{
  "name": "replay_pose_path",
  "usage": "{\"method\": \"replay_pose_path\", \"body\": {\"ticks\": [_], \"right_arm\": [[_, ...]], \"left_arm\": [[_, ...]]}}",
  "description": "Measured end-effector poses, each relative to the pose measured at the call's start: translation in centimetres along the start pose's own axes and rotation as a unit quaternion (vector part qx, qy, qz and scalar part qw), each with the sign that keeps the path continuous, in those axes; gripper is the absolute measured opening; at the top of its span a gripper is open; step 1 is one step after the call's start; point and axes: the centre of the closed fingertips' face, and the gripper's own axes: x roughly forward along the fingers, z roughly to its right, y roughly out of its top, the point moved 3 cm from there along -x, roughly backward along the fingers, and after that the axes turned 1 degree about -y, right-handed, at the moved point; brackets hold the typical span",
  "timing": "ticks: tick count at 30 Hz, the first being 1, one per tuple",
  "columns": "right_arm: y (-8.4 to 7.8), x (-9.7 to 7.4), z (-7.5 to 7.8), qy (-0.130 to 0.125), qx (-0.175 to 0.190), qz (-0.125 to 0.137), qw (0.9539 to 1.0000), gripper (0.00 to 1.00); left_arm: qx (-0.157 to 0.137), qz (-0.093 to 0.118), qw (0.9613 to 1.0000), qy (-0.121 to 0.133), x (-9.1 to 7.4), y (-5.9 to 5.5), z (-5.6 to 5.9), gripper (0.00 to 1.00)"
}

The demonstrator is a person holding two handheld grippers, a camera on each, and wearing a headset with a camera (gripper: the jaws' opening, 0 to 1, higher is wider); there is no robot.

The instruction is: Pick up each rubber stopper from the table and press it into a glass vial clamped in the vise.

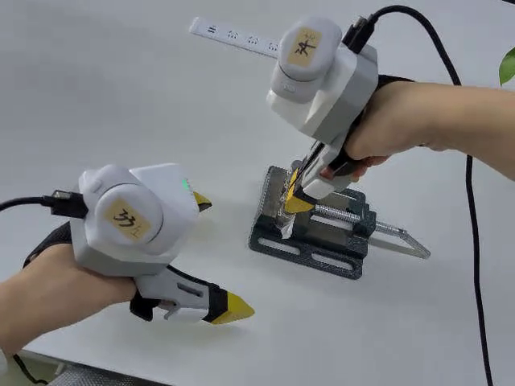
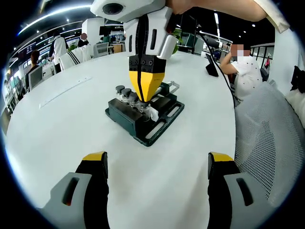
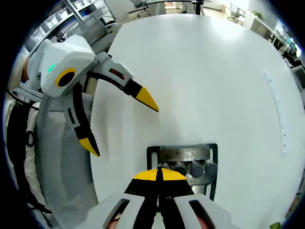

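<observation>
Now | vials [image 2: 125, 98] upright in vise [image 2: 143, 125] (stoppers [image 3: 196, 168] up) | right gripper [image 3: 159, 172] fingers together | left gripper [image 2: 152, 160] fingers apart

In the head view the white, yellow-tipped right gripper [image 1: 296, 201] stands over the dark metal bench vise [image 1: 310, 241] near the middle of the tabletop. It covers the vise's clamping gap, so what is held there cannot be made out. In the right gripper view its tips, drawn together, hide one end of the row of small grey-capped glass vials [image 3: 195, 169]. Whether a rubber stopper sits between or under the tips cannot be told. The long white power strip [image 1: 233, 36] near the tabletop's far edge is partly hidden behind the gripper's body. The thin black cable [image 1: 472, 241] is cut off at the picture's bottom edge.
</observation>
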Motion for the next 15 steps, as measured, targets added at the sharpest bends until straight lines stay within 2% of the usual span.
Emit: {"method": "replay_pose_path", "body": {"ticks": [11,12,13,15], "right_arm": [[-0.3,-0.1,0.4,0.01,0.002,0.023,0.9997,0.0],[-0.4,-0.1,0.3,0.011,0.003,0.023,0.9997,0.0],[-0.8,-0.3,0.2,0.014,0.001,0.012,0.9998,0.0],[-1.3,-0.4,0.1,0.009,-0.005,0.012,0.9999,0.0]], "left_arm": [[0.001,0.002,1.0,0.004,-0.2,0.1,-0.2,0.85],[0.0,0.002,1.0,0.004,-0.2,0.1,-0.2,0.85],[0.0,0.002,1.0,0.005,-0.2,0.1,-0.2,0.85],[0.0,0.003,1.0,0.004,-0.2,0.1,-0.1,0.85]]}}
